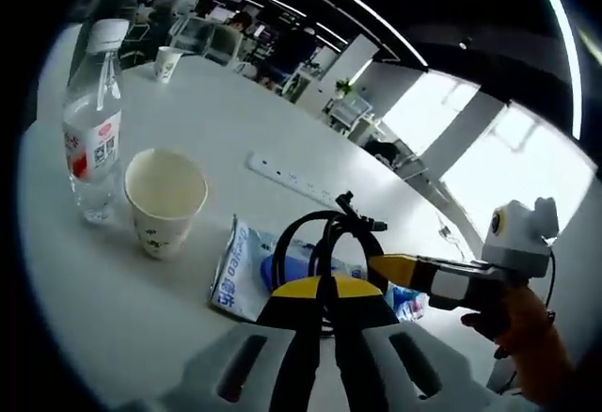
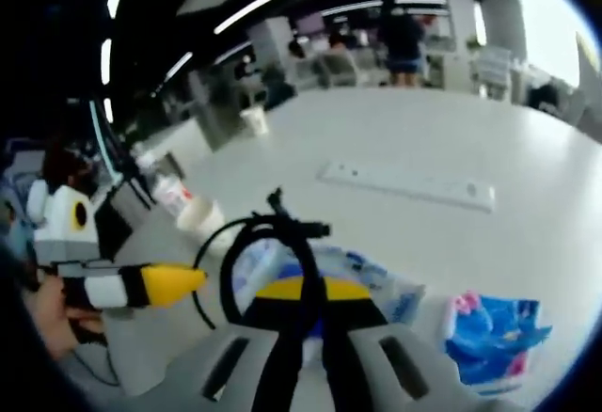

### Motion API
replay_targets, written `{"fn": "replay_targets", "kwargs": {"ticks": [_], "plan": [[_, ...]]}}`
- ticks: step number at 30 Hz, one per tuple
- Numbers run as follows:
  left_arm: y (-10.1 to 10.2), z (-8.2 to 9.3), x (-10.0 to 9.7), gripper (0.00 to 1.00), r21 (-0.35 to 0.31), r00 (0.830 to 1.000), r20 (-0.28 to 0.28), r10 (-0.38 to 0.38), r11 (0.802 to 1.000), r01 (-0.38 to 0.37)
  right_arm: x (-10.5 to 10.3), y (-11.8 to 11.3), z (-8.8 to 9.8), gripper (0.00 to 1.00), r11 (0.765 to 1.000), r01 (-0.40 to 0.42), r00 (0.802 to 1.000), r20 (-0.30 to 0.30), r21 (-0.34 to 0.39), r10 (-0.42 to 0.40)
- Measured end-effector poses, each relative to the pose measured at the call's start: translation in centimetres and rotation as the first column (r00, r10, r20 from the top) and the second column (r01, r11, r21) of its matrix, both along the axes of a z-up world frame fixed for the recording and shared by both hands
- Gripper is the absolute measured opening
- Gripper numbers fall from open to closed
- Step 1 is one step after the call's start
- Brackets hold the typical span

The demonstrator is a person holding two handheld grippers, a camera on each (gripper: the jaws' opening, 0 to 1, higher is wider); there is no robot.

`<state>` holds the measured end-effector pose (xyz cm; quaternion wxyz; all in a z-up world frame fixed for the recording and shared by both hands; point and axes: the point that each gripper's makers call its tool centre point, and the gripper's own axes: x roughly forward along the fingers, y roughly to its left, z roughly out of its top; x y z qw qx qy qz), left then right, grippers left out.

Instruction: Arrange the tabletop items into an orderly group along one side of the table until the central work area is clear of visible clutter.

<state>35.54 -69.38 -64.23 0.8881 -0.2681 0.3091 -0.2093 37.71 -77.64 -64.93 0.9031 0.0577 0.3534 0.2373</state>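
My left gripper [image 1: 327, 290] and right gripper [image 2: 303, 292] both pinch the black cable [image 1: 310, 233]; white table [image 1: 235, 120] lies open toward twelve o'clock.

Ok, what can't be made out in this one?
Left gripper view: whether the left claw pinches the black cable; its yellow housing hides the tips.
Right gripper view: likewise for the right claw.
Left gripper view: white packet print, too small, partly under the cable.
Right gripper view: blue pack, blurred.

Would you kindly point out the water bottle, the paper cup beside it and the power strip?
water bottle [image 1: 94, 139]: left gripper view, on its label.
paper cup [image 1: 162, 216]: left gripper view, outer wall.
power strip [image 2: 406, 184]: right gripper view, top face.
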Motion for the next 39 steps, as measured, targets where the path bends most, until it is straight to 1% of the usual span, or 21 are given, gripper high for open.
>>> {"fn": "replay_targets", "kwargs": {"ticks": [2, 5, 8, 10, 13, 16, 22, 26, 37, 39], "plan": [[-0.1, 0.5, -0.2, 0.02, -0.005, 1.0, 0.004, -0.013, 1.0, 0.013, -0.5, -0.2, 0.3, 0.01, 1.0, 0.003, 1.0, -0.004, 0.003, -0.003], [-0.6, 0.8, -0.5, 0.02, -0.035, 1.0, -0.008, -0.029, 0.999, 0.029, -1.2, -0.7, 0.7, 0.01, 1.0, 0.019, 1.0, -0.009, 0.004, -0.019], [-1.4, 1.0, -1.1, 0.02, -0.033, 0.998, -0.01, -0.058, 0.998, 0.058, -2.1, -1.6, 0.7, 0.01, 0.997, 0.075, 0.996, -0.048, 0.023, -0.074], [-1.8, 1.1, -1.4, 0.02, -0.029, 0.998, -0.012, -0.07, 0.997, 0.069, -2.7, -1.9, 0.8, 0.01, 0.997, 0.078, 0.996, -0.047, 0.024, -0.077], [-2.3, 1.1, -2.1, 0.02, -0.015, 0.994, -0.024, -0.106, 0.994, 0.106, -3.6, -2.4, 0.7, 0.01, 0.996, 0.086, 0.994, -0.067, 0.024, -0.085], [-2.6, 1.2, -2.8, 0.02, -0.022, 0.993, -0.022, -0.117, 0.993, 0.116, -4.3, -2.8, 0.8, 0.01, 0.995, 0.092, 0.993, -0.072, 0.027, -0.09], [-3.2, 1.0, -4.0, 0.02, -0.022, 0.988, -0.035, -0.15, 0.989, 0.149, -5.9, -3.4, 0.9, 0.01, 0.994, 0.103, 0.991, -0.088, 0.029, -0.1], [-3.6, 0.9, -5.1, 0.02, -0.038, 0.986, -0.044, -0.161, 0.987, 0.159, -6.8, -3.7, 0.8, 0.01, 0.994, 0.108, 0.99, -0.097, 0.029, -0.105], [-5.1, -0.1, -8.0, 0.02, -0.022, 0.972, -0.077, -0.223, 0.975, 0.221, -10.1, -5.1, -0.6, 0.01, 0.991, 0.13, 0.981, -0.148, 0.04, -0.123], [-5.3, -0.3, -8.4, 0.02, -0.028, 0.97, -0.083, -0.227, 0.974, 0.226, -10.6, -5.4, -0.7, 0.01, 0.99, 0.136, 0.979, -0.157, 0.039, -0.128]]}}
